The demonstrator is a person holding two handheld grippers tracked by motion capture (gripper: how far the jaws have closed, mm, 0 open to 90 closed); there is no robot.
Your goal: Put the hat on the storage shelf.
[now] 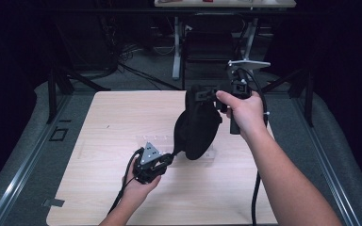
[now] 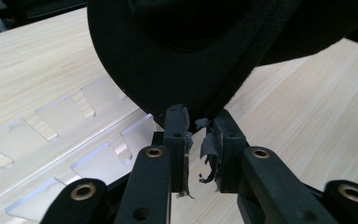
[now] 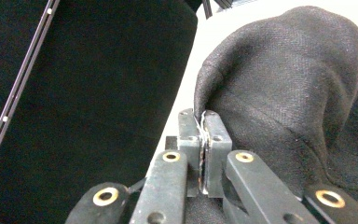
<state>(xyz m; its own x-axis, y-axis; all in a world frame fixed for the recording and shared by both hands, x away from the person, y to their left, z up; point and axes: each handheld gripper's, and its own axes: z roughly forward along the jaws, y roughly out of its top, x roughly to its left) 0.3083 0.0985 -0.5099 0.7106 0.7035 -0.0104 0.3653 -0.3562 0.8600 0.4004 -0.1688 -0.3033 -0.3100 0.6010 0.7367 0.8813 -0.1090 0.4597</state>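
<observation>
- A black hat (image 1: 199,125) hangs above the middle of the wooden counter (image 1: 103,141), its brim turned down toward the boards.
- The right gripper (image 1: 217,94) holds the hat from the top; in the right gripper view its jaws are pressed together on a fold of the black fabric (image 3: 279,93).
- The left gripper (image 1: 167,159) sits low at the hat's bottom edge, in the person's left hand (image 1: 139,183).
- In the left gripper view a narrow gap shows between the jaws, and the brim's edge (image 2: 186,100) reaches their tips; whether the worn pads (image 2: 212,142) actually press on it I cannot tell.
- A clear acrylic rack (image 2: 60,140) lies flat on the counter just under and beside the hat.
</observation>
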